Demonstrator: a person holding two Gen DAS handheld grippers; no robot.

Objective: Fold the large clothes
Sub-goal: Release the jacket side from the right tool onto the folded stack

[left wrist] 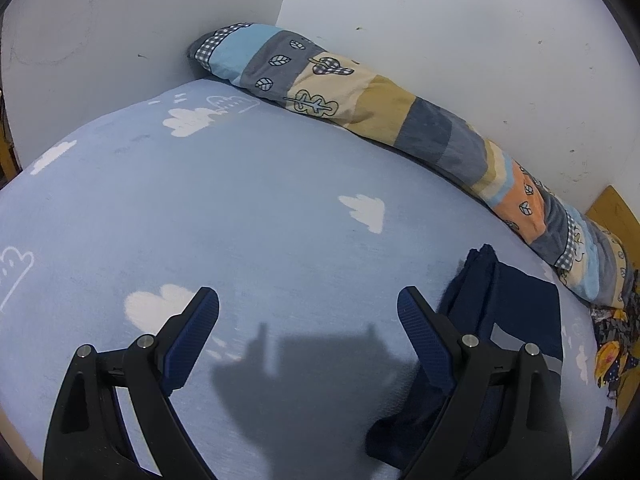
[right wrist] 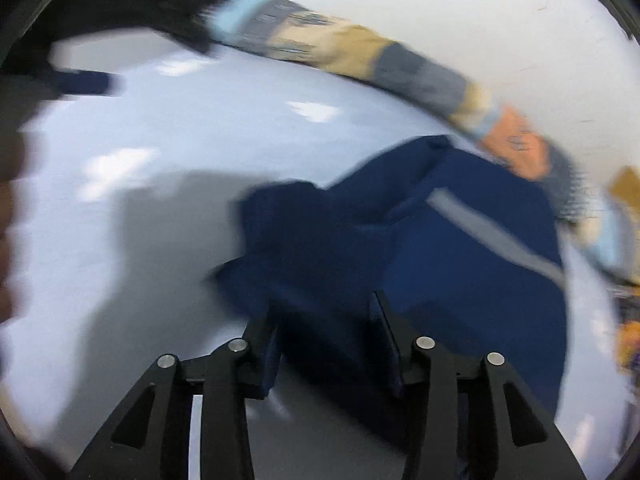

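Left wrist view: left gripper [left wrist: 308, 312] hung spread wide over the bed sheet [left wrist: 260, 208], pale blue with white clouds, nothing between its fingers. The navy garment [left wrist: 516, 312] lay bunched at lower right of that frame, partly behind the right-hand finger, a grey stripe showing on it.

Right wrist view, heavily blurred: right gripper [right wrist: 326, 340] stood partly spread at bottom centre, navy cloth lying between and under its fingers. The pads did not appear to press on the fabric; blur left some doubt. The garment filled centre and right of that frame, grey band crossing it diagonally.

A patchwork bolster [left wrist: 384, 108] ran along the wall from upper centre to right edge. More patterned fabric [left wrist: 612, 344], yellow and dark, sat at far right.

Judgement: the step looked like a fold laid down, or a regrasp on the heap. The garment looked bunched rather than flat. Next move likely calls for finding a clean edge or corner and bringing the free left gripper in to share the spread.

No brand, label or legible writing seen.
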